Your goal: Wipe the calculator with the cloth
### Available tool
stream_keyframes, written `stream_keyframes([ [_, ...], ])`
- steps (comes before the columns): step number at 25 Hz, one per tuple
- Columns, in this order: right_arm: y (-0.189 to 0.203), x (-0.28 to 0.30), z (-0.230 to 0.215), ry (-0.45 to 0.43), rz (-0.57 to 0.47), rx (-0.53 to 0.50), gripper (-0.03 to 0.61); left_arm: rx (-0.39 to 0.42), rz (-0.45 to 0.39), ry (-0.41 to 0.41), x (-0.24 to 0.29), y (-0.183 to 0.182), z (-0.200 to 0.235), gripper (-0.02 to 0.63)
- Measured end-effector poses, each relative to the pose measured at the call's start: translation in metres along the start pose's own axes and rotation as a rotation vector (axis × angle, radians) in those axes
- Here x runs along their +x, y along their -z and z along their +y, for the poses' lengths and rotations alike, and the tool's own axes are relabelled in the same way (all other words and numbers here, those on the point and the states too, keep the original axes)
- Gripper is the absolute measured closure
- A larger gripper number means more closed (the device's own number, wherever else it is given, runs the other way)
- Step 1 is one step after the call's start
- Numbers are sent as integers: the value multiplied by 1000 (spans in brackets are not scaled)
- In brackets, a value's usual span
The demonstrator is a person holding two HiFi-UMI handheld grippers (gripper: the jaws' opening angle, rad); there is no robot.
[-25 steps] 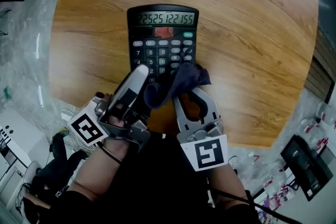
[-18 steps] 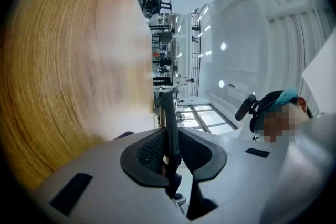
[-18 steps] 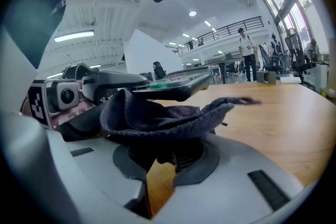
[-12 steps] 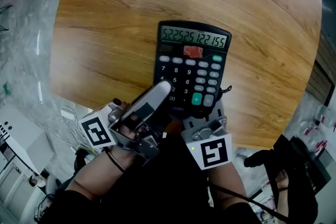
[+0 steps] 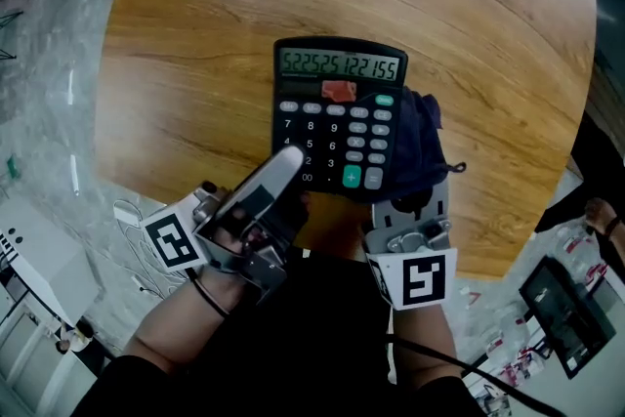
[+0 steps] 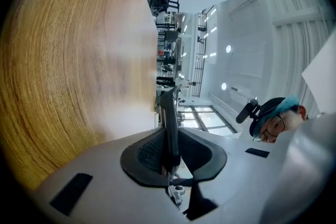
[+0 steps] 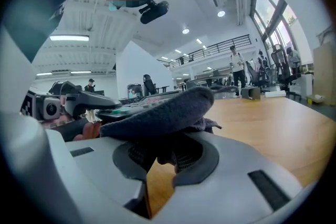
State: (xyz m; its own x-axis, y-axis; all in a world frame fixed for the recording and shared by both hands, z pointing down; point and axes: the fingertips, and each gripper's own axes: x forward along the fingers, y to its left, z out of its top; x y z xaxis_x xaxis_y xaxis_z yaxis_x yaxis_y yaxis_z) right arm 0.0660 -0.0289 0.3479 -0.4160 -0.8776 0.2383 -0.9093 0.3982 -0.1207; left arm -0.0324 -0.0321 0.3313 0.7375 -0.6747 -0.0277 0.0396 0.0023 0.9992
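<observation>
A black calculator (image 5: 337,112) with a lit display lies tilted over the round wooden table (image 5: 195,34). My left gripper (image 5: 291,179) is shut on its near left corner. In the left gripper view the calculator's thin dark edge (image 6: 169,123) stands between that gripper's (image 6: 173,153) pads. A dark navy cloth (image 5: 415,146) is draped over the calculator's right side. My right gripper (image 5: 410,188) is shut on the cloth, with its fingertips hidden beneath it. In the right gripper view the cloth (image 7: 163,110) bulges out of the right gripper (image 7: 165,157), and the calculator (image 7: 131,104) shows just to its left.
The table's near edge runs right under both grippers. Beyond it is a pale marble floor with cables (image 5: 127,215) at the left and dark devices (image 5: 562,308) at the lower right. A person's hand (image 5: 601,215) shows at the right edge.
The right gripper has carried the cloth from the calculator's near edge up onto its right side. The calculator has shifted a little left in view, still held by the left gripper.
</observation>
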Motion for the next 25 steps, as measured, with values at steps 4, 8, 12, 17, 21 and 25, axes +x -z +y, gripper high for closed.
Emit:
stream_keyframes([
  [4, -2, -6, -32, 96, -19, -12, 515, -7, -9, 0, -1, 0, -1, 544],
  [8, 8, -5, -36, 113, 10, -46, 515, -27, -16, 11, 0, 0, -5, 543],
  [12, 8, 14, 5, 24, 9, -51, 515, -48, -12, 37, -1, -2, -14, 543],
  [17, 8, 37, 56, -89, -7, -34, 515, -73, 13, 35, 0, -3, -7, 543],
  [21, 7, 37, 58, -102, -15, -21, 515, -83, 4, 18, -1, -1, -1, 543],
  [25, 1, 34, 51, -92, -30, -30, 515, -77, 5, 18, -1, -1, -3, 544],
])
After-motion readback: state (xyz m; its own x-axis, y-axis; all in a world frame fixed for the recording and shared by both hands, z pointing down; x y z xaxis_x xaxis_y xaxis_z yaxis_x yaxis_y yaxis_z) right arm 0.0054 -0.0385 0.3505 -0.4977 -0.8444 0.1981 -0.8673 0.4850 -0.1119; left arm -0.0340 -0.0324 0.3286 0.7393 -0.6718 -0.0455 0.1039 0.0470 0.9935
